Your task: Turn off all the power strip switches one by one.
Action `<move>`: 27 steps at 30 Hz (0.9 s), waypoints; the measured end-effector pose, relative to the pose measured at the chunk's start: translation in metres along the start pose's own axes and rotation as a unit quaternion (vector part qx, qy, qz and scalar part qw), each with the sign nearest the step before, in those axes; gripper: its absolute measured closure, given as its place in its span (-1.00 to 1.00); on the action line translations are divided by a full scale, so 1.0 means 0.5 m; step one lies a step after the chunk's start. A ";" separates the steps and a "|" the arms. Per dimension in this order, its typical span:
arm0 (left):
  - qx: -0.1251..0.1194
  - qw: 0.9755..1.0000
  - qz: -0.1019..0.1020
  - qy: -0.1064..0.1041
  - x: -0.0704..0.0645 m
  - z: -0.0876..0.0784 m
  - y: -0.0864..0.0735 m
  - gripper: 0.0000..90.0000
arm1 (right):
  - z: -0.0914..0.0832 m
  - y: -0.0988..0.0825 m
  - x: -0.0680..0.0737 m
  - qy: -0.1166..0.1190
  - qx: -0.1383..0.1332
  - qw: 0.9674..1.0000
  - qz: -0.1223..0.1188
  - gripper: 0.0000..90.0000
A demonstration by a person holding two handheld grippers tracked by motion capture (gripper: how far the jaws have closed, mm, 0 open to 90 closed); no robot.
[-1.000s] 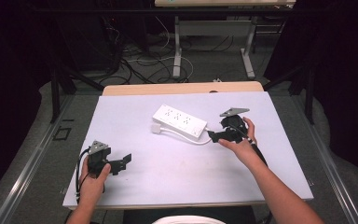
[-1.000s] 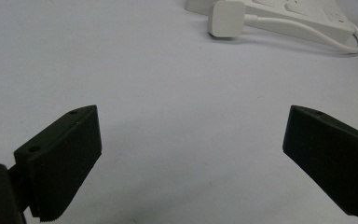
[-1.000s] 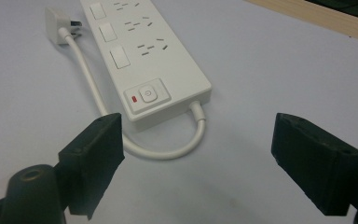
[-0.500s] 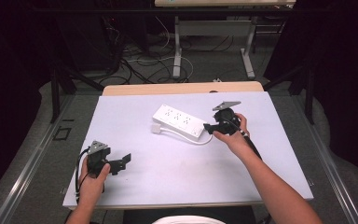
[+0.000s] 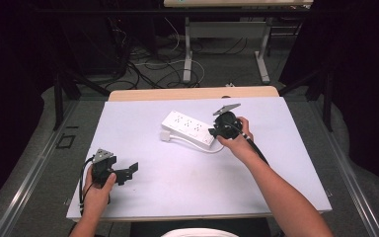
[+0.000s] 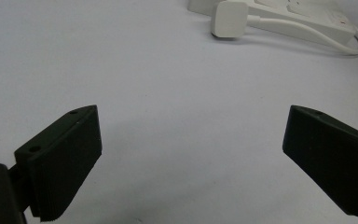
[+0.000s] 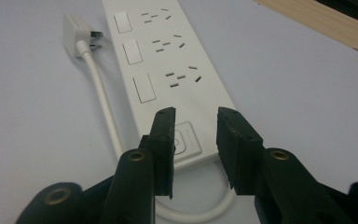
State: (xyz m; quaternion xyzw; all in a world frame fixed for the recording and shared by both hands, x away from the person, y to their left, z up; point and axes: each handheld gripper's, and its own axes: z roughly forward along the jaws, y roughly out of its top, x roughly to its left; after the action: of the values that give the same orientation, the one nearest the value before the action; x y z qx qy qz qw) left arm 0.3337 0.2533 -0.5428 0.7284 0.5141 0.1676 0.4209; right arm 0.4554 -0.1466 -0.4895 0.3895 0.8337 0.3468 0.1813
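While the left gripper [image 5: 128,172] rested near the table's [image 5: 296,163] left edge, jaws spread wide with nothing between them, the white plastic power strip [image 5: 187,127] lay mid-table; at its right end, the right gripper [image 7: 195,140] had just been narrowing its jaws, clasping nothing.

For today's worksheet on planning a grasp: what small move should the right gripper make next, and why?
Probably ease the right gripper forward a little. Its jaws have just been closing and stand part-open over the near end of the power strip, beside the square button, pressing nothing yet.
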 end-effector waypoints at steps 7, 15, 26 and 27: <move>-0.009 1.000 -0.003 0.004 0.000 0.003 -0.002 -0.90 | 0.023 0.001 0.004 0.002 0.006 1.000 -0.007 0.80; -0.006 1.000 -0.003 0.002 0.000 0.002 -0.001 -0.90 | 0.038 0.001 0.004 0.010 0.022 1.000 -0.005 1.00; -0.003 1.000 -0.004 0.001 0.002 0.001 -0.001 -0.90 | 0.063 -0.002 0.010 0.022 0.050 0.999 -0.003 1.00; -0.003 1.000 -0.004 0.001 0.002 0.001 -0.001 -0.90 | 0.066 -0.002 0.012 0.019 0.052 0.998 0.001 1.00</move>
State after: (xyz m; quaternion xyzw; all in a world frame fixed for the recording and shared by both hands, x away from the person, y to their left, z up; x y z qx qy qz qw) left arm 0.3341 0.2540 -0.5437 0.7246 0.5171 0.1683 0.4234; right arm 0.4699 -0.1281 -0.5132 0.3923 0.8537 0.3102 0.1449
